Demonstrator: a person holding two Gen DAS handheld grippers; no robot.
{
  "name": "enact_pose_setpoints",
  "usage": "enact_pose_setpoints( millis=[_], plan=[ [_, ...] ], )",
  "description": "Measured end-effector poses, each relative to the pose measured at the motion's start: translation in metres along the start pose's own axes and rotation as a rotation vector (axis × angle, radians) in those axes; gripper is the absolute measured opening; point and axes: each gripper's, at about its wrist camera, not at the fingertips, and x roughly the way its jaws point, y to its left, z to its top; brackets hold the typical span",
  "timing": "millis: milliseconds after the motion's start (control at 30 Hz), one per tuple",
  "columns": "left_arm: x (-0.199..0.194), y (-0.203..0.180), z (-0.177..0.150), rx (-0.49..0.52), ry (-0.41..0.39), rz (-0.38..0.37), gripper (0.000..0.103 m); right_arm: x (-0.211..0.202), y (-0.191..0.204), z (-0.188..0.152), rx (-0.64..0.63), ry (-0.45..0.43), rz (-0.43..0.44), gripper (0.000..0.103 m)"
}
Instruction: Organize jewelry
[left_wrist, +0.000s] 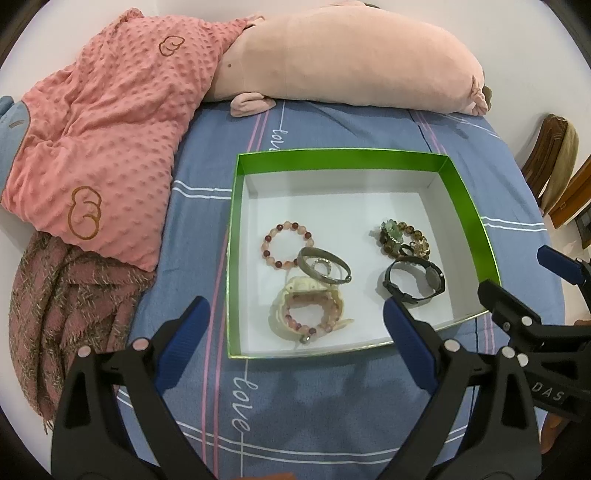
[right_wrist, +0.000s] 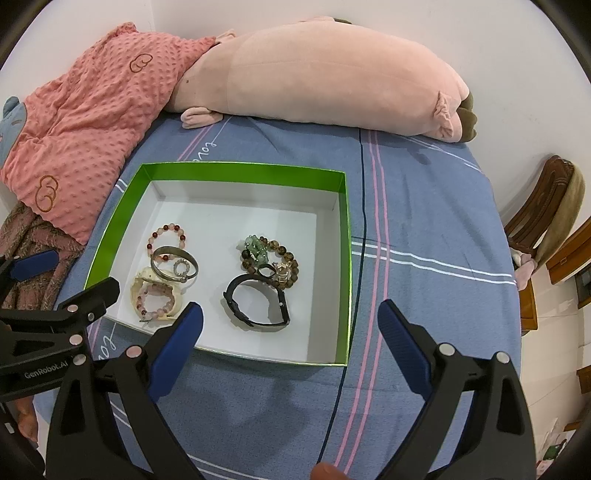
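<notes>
A green-walled box with a white floor (left_wrist: 343, 157) (right_wrist: 243, 171) lies on the blue bedsheet. In it lie a pink bead bracelet (left_wrist: 288, 244) (right_wrist: 168, 238), a silver bangle (left_wrist: 324, 265) (right_wrist: 173, 266), a cream watch with a pink bead bracelet on it (left_wrist: 310, 312) (right_wrist: 155, 295), a black watch (left_wrist: 413, 280) (right_wrist: 256, 302) and a brown and green bead bracelet cluster (left_wrist: 400, 238) (right_wrist: 269, 256). My left gripper (left_wrist: 297, 317) is open and empty above the box's near edge. My right gripper (right_wrist: 291, 323) is open and empty above the box's near right corner.
A pink dotted blanket (left_wrist: 107, 136) (right_wrist: 81, 122) and a brown knit throw (left_wrist: 62, 306) lie left of the box. A long pink plush pillow (left_wrist: 343, 62) (right_wrist: 317, 77) lies behind it. Wooden chairs (right_wrist: 543, 221) stand right of the bed.
</notes>
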Motion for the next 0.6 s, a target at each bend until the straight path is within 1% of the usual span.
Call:
enact_pose_setpoints(
  millis=[400,600],
  plan=[
    [0.0004,-0.0006,0.0005,0.007,-0.002,0.005,0.096,-0.0003,0.0008,-0.0006,0.003,0.001,-0.002,0.095],
    [0.0039,0.0011,-0.0001,0.009,0.01,-0.011,0.096,0.0,0.0004,-0.001,0.004,0.0,-0.003,0.095]
  ],
)
